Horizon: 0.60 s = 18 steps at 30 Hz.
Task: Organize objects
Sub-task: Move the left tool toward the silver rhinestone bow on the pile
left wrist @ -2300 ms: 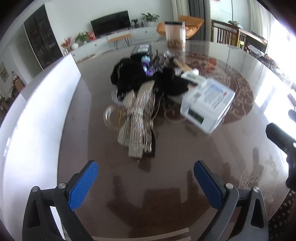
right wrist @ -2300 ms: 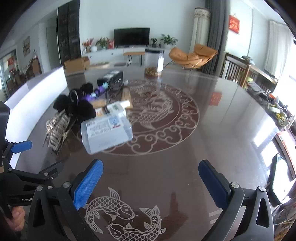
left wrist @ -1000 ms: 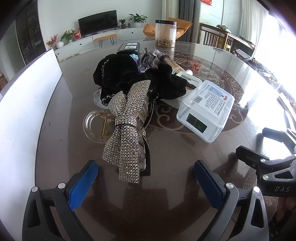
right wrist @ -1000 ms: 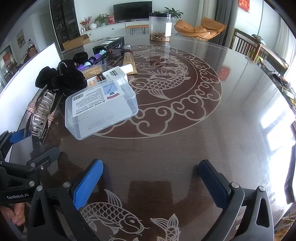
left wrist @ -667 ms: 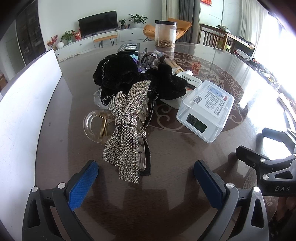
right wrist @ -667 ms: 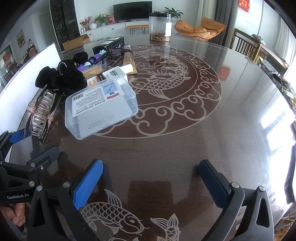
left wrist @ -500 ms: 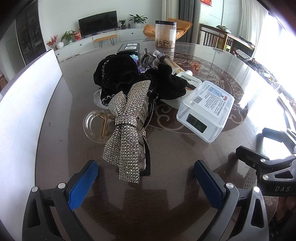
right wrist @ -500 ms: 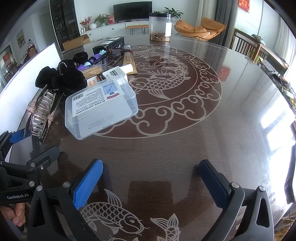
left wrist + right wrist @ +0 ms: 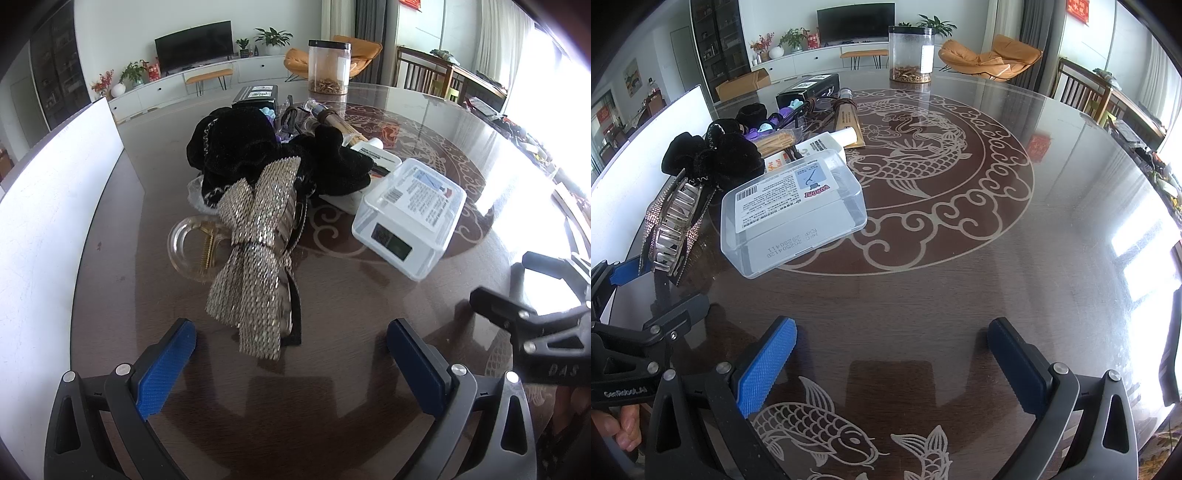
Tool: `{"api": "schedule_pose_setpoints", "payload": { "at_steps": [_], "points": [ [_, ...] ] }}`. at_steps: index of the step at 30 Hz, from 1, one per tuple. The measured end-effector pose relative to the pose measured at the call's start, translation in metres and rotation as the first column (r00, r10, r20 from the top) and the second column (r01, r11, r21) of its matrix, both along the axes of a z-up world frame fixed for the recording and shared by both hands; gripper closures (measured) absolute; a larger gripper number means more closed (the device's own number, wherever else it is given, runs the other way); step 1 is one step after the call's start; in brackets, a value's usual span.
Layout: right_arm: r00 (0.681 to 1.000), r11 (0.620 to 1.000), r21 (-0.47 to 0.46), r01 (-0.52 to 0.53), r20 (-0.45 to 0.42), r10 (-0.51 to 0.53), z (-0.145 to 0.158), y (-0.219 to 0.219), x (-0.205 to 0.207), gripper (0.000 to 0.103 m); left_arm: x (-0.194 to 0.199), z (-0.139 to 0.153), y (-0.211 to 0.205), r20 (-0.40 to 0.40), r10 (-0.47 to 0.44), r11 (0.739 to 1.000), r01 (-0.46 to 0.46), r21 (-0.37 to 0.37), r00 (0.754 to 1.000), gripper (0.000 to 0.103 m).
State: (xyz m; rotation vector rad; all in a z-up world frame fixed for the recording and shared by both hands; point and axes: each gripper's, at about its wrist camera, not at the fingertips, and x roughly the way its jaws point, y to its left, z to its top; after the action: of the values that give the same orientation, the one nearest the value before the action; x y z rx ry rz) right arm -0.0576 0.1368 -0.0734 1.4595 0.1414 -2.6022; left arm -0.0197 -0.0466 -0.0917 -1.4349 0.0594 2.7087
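Note:
A heap of objects lies on the dark round table. A silver rhinestone bow hair clip lies nearest, over a clear hair claw. Behind it are black velvet scrunchies and a white tube. A clear lidded plastic box sits to the right; it also shows in the right wrist view. My left gripper is open and empty, just short of the bow. My right gripper is open and empty over bare table, right of the box.
A black box, a brown tube and small purple items lie at the far side of the heap. A tall clear jar stands at the back. A white board runs along the table's left edge.
Since 2.3 s ago both grippers have come closer to the heap and the box. Over the last second nothing has visibly moved.

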Motion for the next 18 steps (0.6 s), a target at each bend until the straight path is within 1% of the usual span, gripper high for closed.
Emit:
{"api": "schedule_pose_setpoints", "payload": {
  "at_steps": [5,18],
  "points": [
    [1.0,1.0,0.0,0.002,-0.001,-0.002,-0.0002,-0.0002,0.0001,0.0,0.0106,0.0014,-0.0051,0.002,-0.013,1.0,0.013,0.0,1.0,0.0],
    [1.0,1.0,0.0,0.002,-0.001,-0.002,-0.0005,-0.0005,0.0006,0.0,0.0085,-0.0003,-0.0036,-0.004,-0.007,1.0,0.007,-0.003,1.0,0.0]
  ]
}}
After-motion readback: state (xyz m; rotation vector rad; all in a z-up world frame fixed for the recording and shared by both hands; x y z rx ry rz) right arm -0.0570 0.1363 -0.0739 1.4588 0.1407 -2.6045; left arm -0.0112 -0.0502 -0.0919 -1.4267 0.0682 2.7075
